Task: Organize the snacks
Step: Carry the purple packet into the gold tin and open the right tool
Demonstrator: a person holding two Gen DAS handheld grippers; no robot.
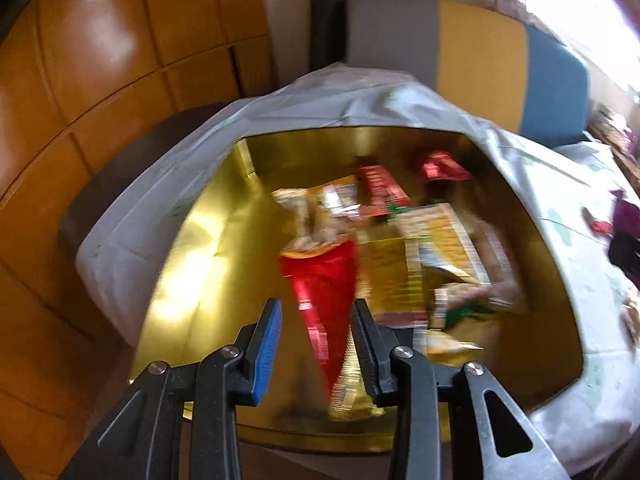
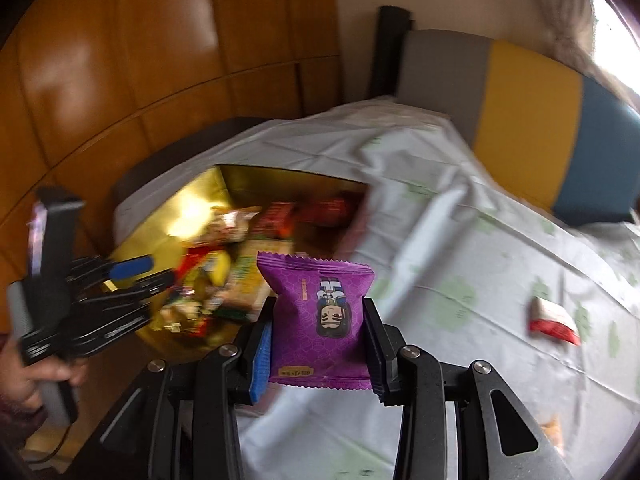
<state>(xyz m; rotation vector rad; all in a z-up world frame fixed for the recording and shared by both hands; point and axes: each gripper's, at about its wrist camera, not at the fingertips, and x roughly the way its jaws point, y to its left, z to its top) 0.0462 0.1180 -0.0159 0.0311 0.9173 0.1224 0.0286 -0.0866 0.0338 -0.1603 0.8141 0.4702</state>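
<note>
The right gripper (image 2: 318,316) clamps a purple snack packet (image 2: 320,316) above the white tablecloth (image 2: 440,240). The left gripper (image 1: 316,320) hangs open over the gold box (image 1: 192,272), a red packet (image 1: 324,288) loose between its jaws.

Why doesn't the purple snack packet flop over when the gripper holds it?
The purple snack packet stands upright between the right gripper pads, so it is probably puffed with air and fairly stiff. It looks light for its size. Its shiny wrapper could be slippery, so a looser squeeze might let it slide.
</note>
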